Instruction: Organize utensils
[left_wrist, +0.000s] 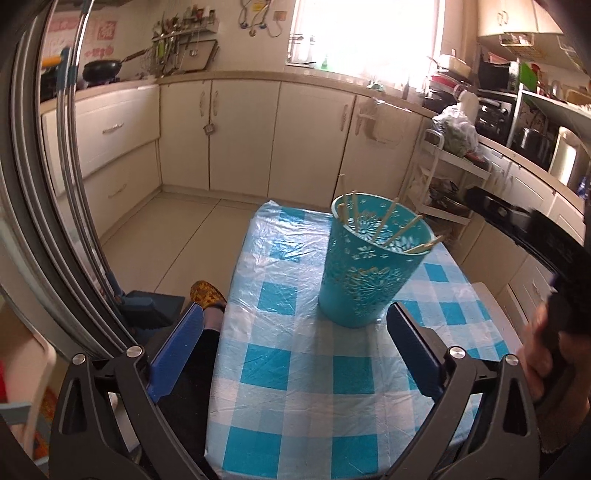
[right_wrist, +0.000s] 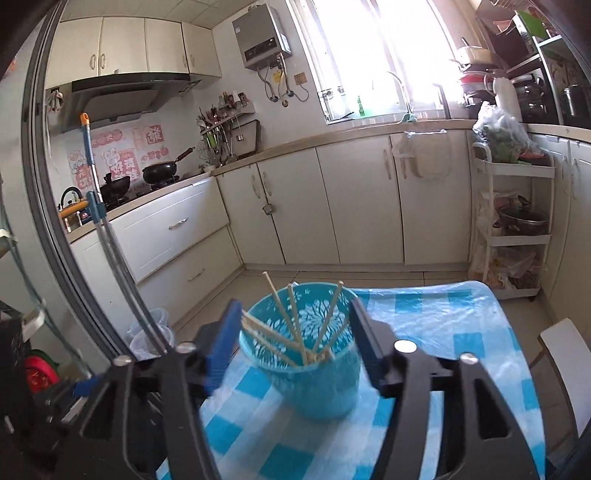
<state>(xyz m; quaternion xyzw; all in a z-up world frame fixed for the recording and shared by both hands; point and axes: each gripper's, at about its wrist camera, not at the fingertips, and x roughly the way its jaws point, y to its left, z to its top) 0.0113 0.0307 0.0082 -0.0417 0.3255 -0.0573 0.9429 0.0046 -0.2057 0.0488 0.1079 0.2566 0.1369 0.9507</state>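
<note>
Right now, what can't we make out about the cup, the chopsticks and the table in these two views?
- Chopsticks: lower ends hidden inside the blue cup in both views; an exact count is uncertain where they cross.
- Cup base: right wrist view, motion-blurred and partly behind the right gripper fingers.
- Table near edge: cut off by the frame bottom and the left gripper body.
- Any utensils left elsewhere: none in frame; table's right side is partly behind a hand.

I count one turquoise holder (left_wrist: 364, 275) on my checked table (left_wrist: 295, 369); about six chopsticks (right_wrist: 295, 325) stand in it; two black pans (right_wrist: 162, 171) sit on the stove.
</note>
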